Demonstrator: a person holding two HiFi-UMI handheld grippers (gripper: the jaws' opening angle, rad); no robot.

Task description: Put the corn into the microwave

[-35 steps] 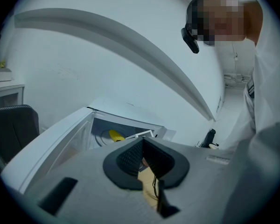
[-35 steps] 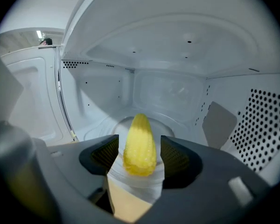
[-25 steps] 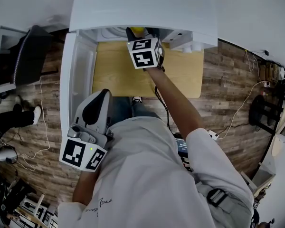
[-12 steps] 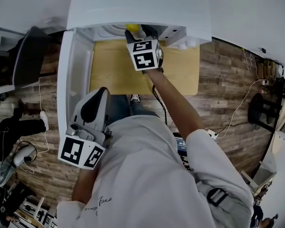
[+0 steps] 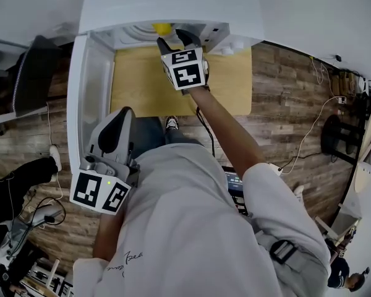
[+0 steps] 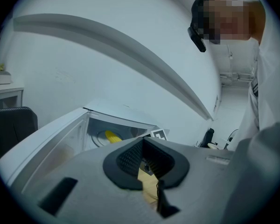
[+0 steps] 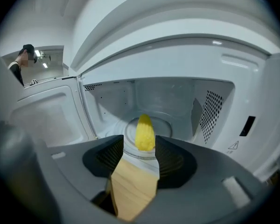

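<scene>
While the corn (image 7: pixel 144 132) is lying on the glass turntable (image 7: pixel 170 122) inside the microwave (image 7: pixel 177 92), the right gripper (image 7: pixel 140 155) is hanging at the cavity mouth above the wooden table (image 5: pixel 229 85). Its jaws are standing well apart, released and gripping nothing. They have just been closing a bit, with nothing between the pads. The corn is sitting beyond the tips, not touching them. The microwave door (image 5: pixel 86 91) is standing open on the left. The left gripper (image 6: pixel 144 164) is hovering back near the person's body, beside the door. Its jaws are showing only a narrow gap and holding nothing.
</scene>
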